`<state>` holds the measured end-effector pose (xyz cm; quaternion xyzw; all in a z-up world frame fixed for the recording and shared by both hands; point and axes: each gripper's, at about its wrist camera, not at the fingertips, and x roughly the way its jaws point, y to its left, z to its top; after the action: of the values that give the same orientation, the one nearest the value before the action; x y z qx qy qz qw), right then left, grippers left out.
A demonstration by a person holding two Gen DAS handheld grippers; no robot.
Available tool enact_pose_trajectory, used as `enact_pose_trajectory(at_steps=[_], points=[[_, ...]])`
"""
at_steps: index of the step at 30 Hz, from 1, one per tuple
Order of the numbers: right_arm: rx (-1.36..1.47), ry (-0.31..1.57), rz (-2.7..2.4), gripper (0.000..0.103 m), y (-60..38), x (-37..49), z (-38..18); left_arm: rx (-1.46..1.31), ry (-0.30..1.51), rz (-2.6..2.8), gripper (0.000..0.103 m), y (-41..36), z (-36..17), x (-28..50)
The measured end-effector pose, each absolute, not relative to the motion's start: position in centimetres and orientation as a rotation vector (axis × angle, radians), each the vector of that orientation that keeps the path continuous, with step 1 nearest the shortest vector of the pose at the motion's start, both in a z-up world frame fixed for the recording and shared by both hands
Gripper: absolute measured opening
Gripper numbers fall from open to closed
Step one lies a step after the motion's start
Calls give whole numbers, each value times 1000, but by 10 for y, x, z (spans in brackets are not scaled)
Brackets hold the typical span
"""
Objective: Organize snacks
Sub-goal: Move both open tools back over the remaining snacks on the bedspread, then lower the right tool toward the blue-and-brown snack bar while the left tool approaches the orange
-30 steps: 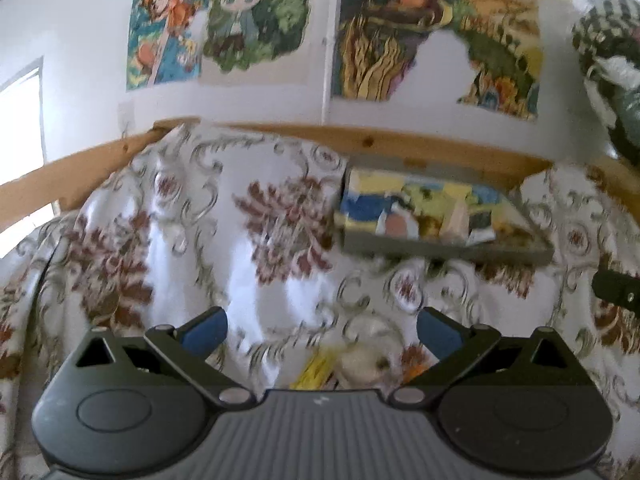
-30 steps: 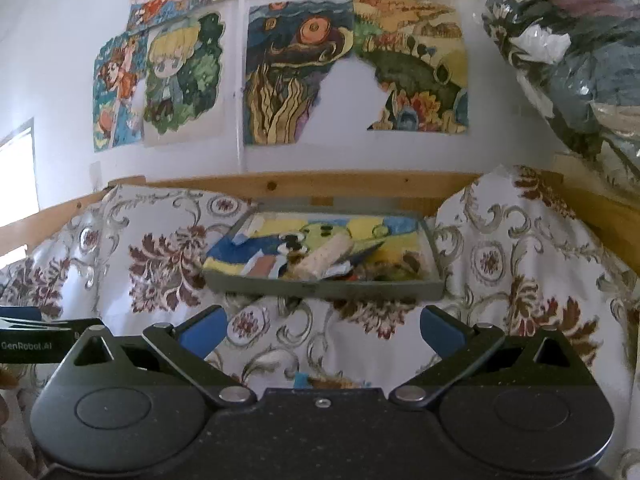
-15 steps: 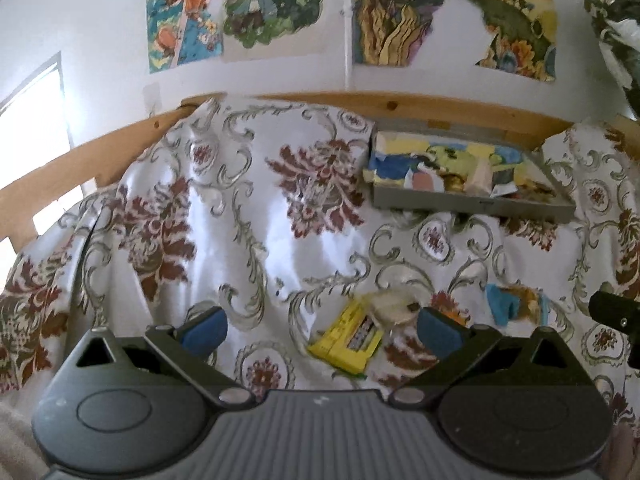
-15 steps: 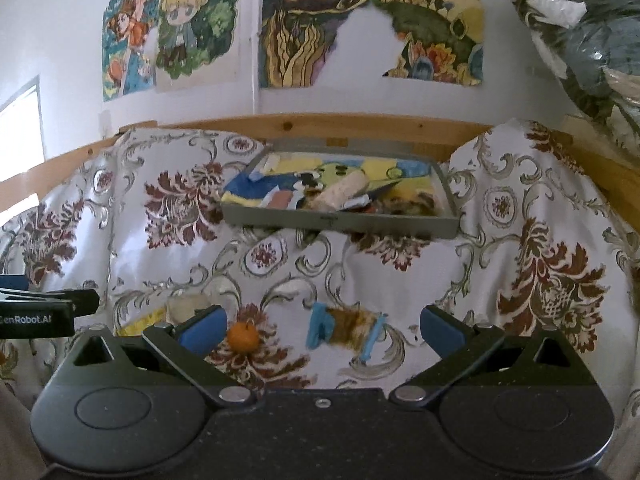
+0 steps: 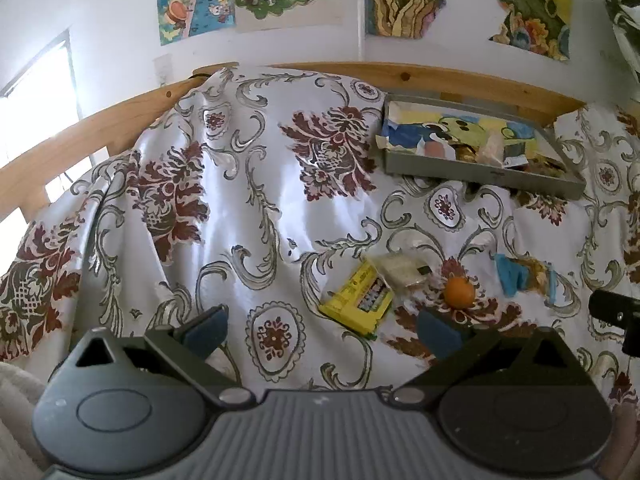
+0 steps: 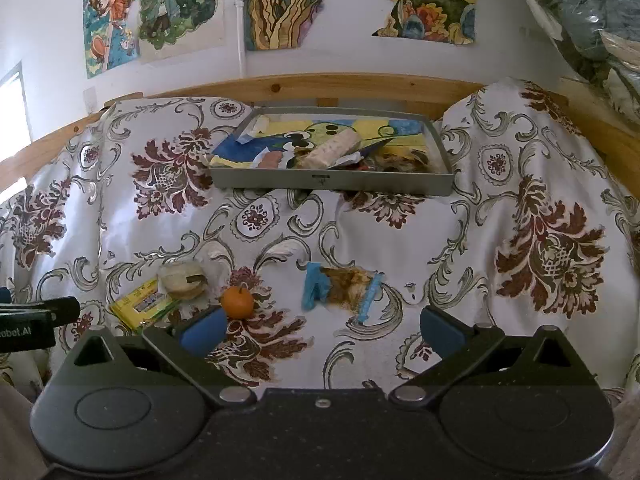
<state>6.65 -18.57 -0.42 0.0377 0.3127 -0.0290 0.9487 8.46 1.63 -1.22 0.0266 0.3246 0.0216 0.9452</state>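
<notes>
Snacks are lying loose on a white floral-patterned cloth [image 6: 400, 232] draped over a wooden-framed surface. A flat yellow printed packet [image 5: 358, 300] is sitting leftmost, with a clear-wrapped pale round cake [image 5: 400, 269] touching its upper right edge. A small round orange fruit [image 6: 237, 302] is resting just beside the cake, on a dark red flower of the cloth. A blue-ended clear wrapper holding brown crumbly snack [image 6: 342, 290] is lying to the right of the fruit, apart from it.

At the far edge, near the wooden rail, a shallow grey metal tray [image 6: 332, 180] with a colourful cartoon lining is holding several snacks already, among them a pale wrapped roll [image 6: 332, 148] lying diagonally.

The left gripper [image 5: 320, 328] is hovering over the cloth with its blue-padded fingers spread wide, nothing between them; the yellow packet is showing just ahead, between the fingertips. The right gripper [image 6: 320, 326] is likewise standing wide apart and empty, the orange fruit showing just above its left fingertip and the blue-ended wrapper ahead of the gap.

Colourful drawings [image 6: 160, 8] are hanging on the white wall behind.
</notes>
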Motion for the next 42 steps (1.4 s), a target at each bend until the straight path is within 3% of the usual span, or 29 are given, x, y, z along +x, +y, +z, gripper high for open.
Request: enact_pose_trajectory(at_steps=[14, 42], points=[[56, 724, -55, 102, -184, 86, -10, 111, 759, -25, 103, 1, -22, 106], [-127, 775, 58, 102, -209, 170, -12, -29, 877, -216, 103, -25, -56, 174]])
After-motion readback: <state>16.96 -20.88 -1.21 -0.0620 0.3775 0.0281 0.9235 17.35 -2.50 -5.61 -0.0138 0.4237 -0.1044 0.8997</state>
